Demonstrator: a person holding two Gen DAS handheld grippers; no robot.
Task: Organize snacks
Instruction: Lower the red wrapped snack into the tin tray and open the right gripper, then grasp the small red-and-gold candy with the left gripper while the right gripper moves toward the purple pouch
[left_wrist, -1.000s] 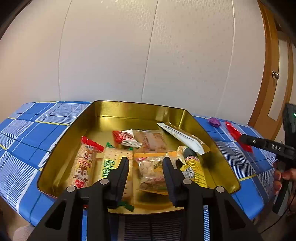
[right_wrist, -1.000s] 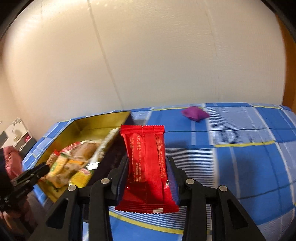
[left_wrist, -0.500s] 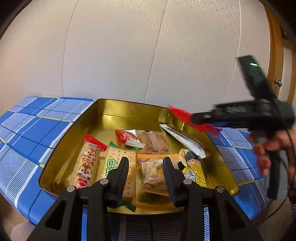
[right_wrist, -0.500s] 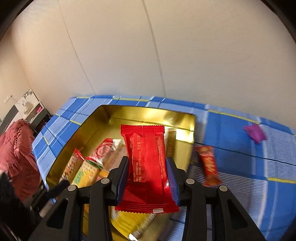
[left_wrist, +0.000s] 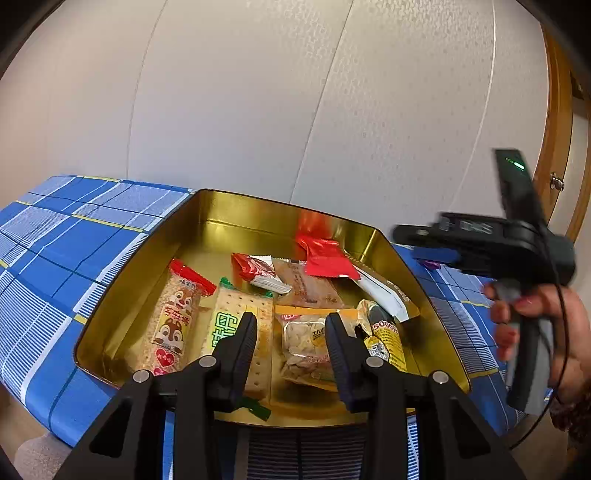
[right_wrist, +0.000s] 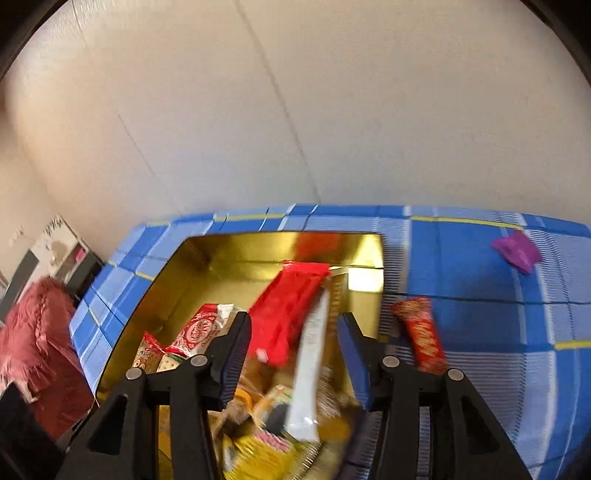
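Released a moment ago, the red snack packet (right_wrist: 286, 314) is no longer between the right claw's (right_wrist: 293, 354) pads; those jaws have just been opening and now stand apart with nothing pinched. It lies tilted inside the gold tin (left_wrist: 207, 236), near the far right corner, resting on a white sachet (left_wrist: 380, 295) and a tan wafer pack (left_wrist: 310, 288). Seen from the left wrist, the right claw hangs just past the tin's right rim in a person's hand (left_wrist: 535, 325). At the tin's near edge the left claw (left_wrist: 291, 347) hovers, its jaws parted and empty. Outside the tin on the blue checked worktop (right_wrist: 480, 325) lie a dark red bar (right_wrist: 421, 336) and a purple wrapper (right_wrist: 517, 253).
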